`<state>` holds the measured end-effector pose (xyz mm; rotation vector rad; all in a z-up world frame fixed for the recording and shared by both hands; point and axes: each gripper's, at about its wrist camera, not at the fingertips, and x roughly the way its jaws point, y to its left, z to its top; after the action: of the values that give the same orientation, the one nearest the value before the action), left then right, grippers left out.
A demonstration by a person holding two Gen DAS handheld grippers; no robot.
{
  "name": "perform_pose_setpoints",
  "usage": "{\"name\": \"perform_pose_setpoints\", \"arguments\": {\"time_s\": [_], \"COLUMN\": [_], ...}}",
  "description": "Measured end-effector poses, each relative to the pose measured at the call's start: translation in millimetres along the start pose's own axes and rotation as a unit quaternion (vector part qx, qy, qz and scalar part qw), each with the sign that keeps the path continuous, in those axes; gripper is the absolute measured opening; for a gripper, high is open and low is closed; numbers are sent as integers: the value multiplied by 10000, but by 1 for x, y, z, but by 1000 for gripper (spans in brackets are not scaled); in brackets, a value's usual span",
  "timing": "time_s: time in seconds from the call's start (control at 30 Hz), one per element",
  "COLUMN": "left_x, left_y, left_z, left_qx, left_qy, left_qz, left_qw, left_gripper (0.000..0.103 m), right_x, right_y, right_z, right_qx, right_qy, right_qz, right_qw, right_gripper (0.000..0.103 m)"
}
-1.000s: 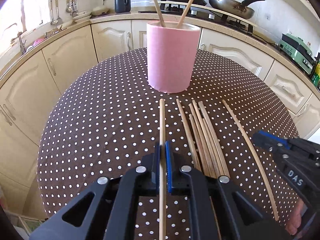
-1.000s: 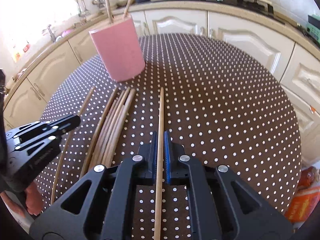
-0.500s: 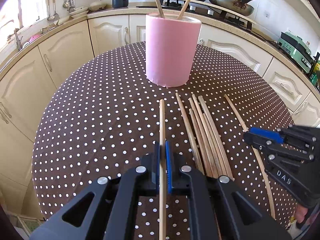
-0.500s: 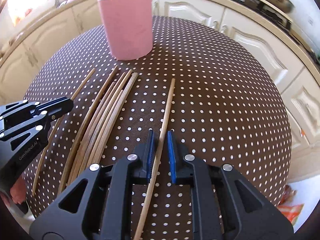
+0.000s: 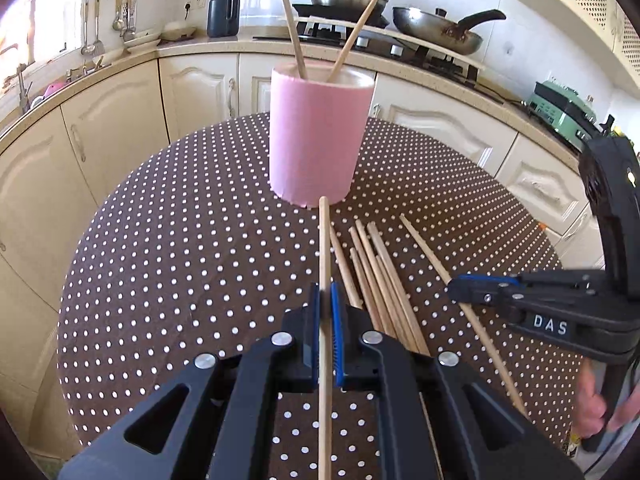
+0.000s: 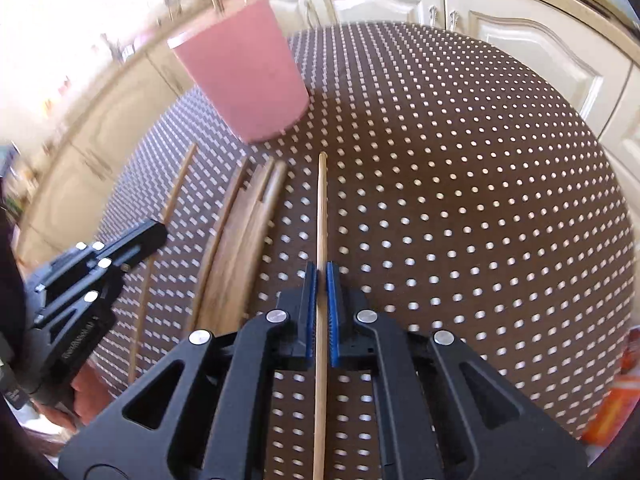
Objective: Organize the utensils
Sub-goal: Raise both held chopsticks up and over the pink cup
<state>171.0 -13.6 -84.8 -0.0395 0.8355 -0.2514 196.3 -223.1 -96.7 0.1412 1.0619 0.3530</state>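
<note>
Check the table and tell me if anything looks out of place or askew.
Nothing damaged or spilled. Loose chopsticks lie on the dotted tablecloth instead of in the pink holder, one splayed apart from the bunch. The two in the holder lean opposite ways. Each claw grips one chopstick.

Chopstick (image 5: pixel 325 248) in left hand-held gripper (image 5: pixel 325 300)

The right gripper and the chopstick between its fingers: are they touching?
Touching. The right wrist view shows the right gripper shut on the chopstick, both blue pads pressed against it with no gap.
</note>
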Motion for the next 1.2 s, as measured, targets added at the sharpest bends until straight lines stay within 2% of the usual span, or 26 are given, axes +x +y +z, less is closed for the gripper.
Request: {"name": "perform_pose_setpoints", "arguments": {"time_s": [0.17, 0.4, 0.47, 0.63, 0.87, 1.0, 1.2], "left_x": [-7, -17, -20, -30, -49, -63, -76], "left_y": [4, 10, 11, 10, 9, 6, 3], "left_z": [4, 8, 13, 22, 40, 51, 67], "left_qx": [-51, -203, -217, -266, -325, -275, -292], "left_qy": [-147, -321, -428, -744, -1259, -1592, -1883], "left_qz": [-25, -17, -49, -239, -357, -347, -253], "left_qw": [9999, 9993, 9988, 9966, 9909, 9863, 9813], "left_gripper": [6, 6, 6, 6, 6, 6, 6], "right_x": [-9, -41, -48, -68, -88, -96, -111], "right_y": [3, 19, 22, 29, 39, 42, 47], "right_z": [-10, -26, -26, -23, -12, -3, 9], "right_qx": [235, 322, 310, 269, 44, -67, -152], "right_qy": [-443, -1210, -1365, -1762, -2141, -2299, -2564], "right_qz": [98, 45, -85, -85, 6, 13, 59], "right_qw": [9987, 9921, 9901, 9839, 9768, 9732, 9664], "right_gripper": [6, 6, 6, 6, 6, 6, 6]}}
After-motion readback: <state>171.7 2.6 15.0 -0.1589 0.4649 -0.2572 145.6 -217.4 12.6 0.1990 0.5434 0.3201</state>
